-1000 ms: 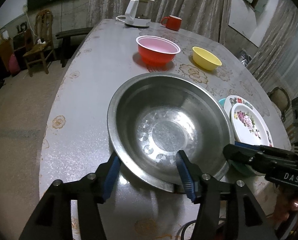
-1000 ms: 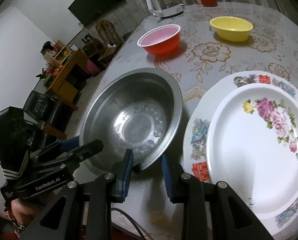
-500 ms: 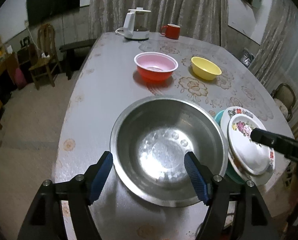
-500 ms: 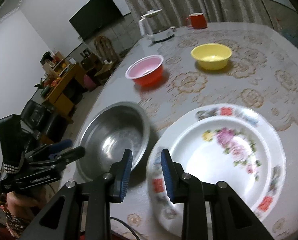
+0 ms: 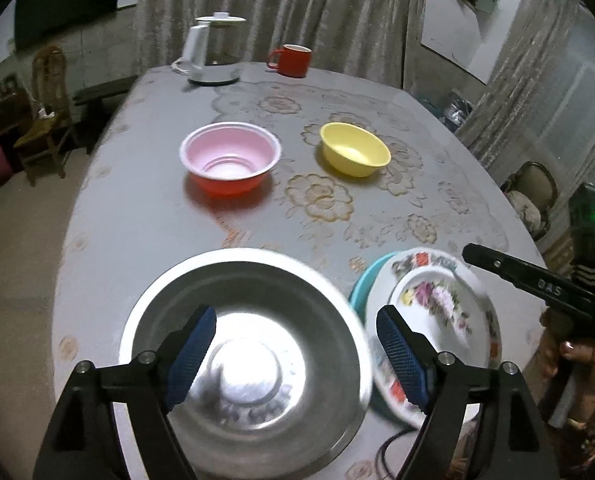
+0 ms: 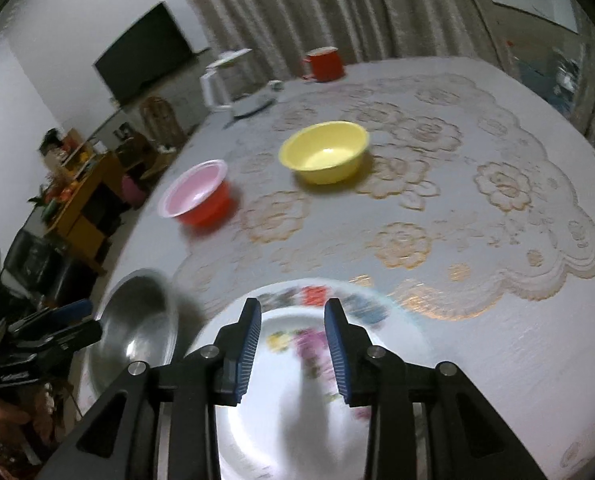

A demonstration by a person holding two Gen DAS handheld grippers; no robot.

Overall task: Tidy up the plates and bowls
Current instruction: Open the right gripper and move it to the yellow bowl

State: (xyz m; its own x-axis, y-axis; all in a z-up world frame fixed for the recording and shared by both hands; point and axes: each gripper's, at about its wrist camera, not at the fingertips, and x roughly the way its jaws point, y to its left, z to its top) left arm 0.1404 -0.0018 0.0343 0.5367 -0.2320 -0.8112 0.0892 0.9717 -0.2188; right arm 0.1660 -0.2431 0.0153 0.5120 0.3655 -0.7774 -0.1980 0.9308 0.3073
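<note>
Both grippers empty: left gripper (image 5: pixel 295 354) spread wide over steel basin (image 5: pixel 241 360) at near table edge, right gripper (image 6: pixel 291 350) part-open above floral plates (image 6: pixel 297 400) just beside it. Basin prob. light, stiff, slick w/ thin rim, so pinch the rim. Plates look brittle; grab by edge.

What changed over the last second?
Left tool let go of the round steel basin: it gripped the rim, now it hangs open above. Right tool opened wider, shifting from the basin's rim to above the floral white plate. Red-and-pink bowl and yellow bowl unmoved.
</note>
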